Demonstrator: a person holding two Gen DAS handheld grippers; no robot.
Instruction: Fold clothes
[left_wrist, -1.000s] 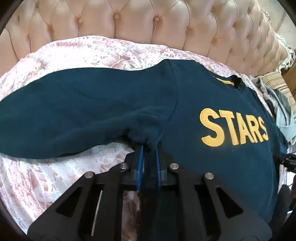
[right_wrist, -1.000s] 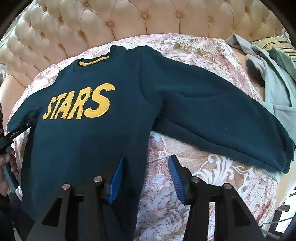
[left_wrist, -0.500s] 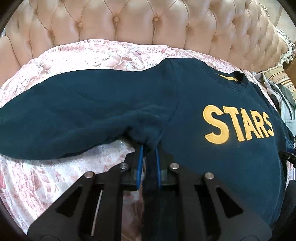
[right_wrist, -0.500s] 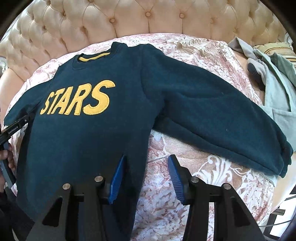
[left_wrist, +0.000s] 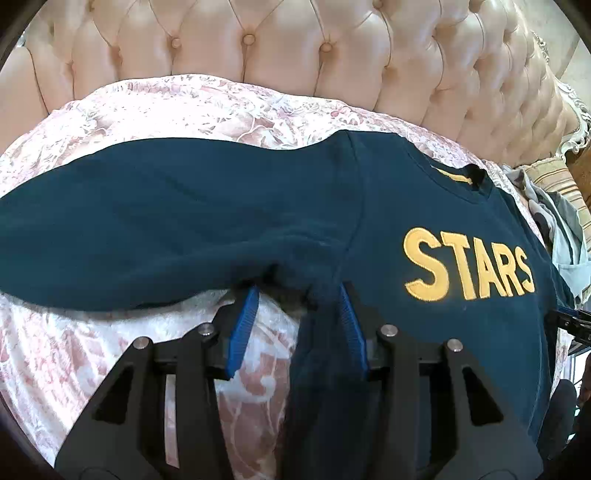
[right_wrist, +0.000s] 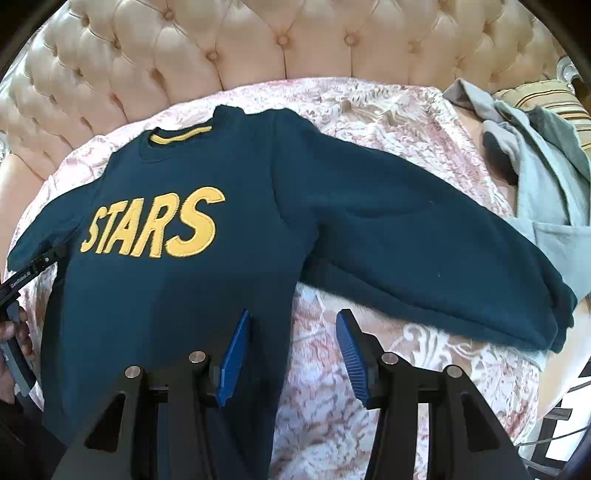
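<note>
Your left tongs (left_wrist: 297, 325) are opening at the armpit of the dark green sweatshirt (right_wrist: 177, 295), the side seam between the pads but no longer pinched. The garment lies face up across the floral bedspread (right_wrist: 369, 107), sleeves spread, apparently flattened for folding. Your right tongs (right_wrist: 291, 354) hover open, straddling the hem edge.

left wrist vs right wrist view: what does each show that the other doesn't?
Left wrist only: the left tool at the sweater's armpit, jaws opening, fabric between them; one sleeve stretching off the left edge.

Right wrist only: the right tool open over the sweater's side edge; the other sleeve out to its cuff.

Both: the STARS lettering, tufted headboard, floral bedspread, grey clothes.
</note>
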